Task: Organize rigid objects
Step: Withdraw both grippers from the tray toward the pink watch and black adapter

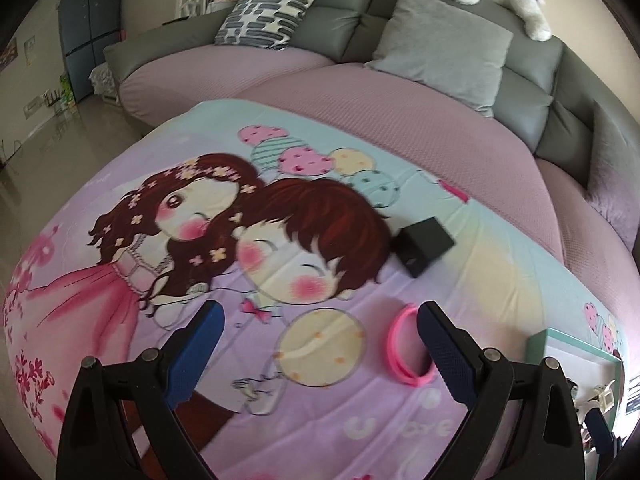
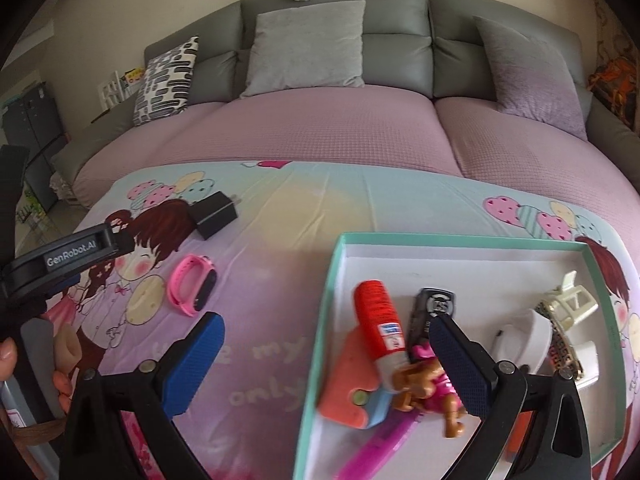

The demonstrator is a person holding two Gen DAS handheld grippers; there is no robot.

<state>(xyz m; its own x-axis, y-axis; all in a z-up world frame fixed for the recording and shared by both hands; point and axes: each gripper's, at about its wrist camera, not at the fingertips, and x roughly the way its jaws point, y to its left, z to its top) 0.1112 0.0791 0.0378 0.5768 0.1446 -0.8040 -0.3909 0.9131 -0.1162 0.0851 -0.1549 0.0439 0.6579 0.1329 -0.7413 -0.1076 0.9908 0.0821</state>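
Left claw point(image 1: 320, 344) wide apart — pink band point(image 1: 408, 350) just inside its right finger point(image 1: 444, 352), untouched.

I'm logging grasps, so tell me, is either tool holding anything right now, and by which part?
Nothing is held. The left tool and right tool are both open and empty; the pink band lies untouched on the cloth.

Surface: cartoon-print sheet point(image 2: 280, 208). Items on it: black charger point(image 2: 214, 210), far left; pink wristband point(image 2: 188, 290), nearer, apart from the charger; teal-rimmed tray point(image 2: 332, 280), right, holding assorted small objects.
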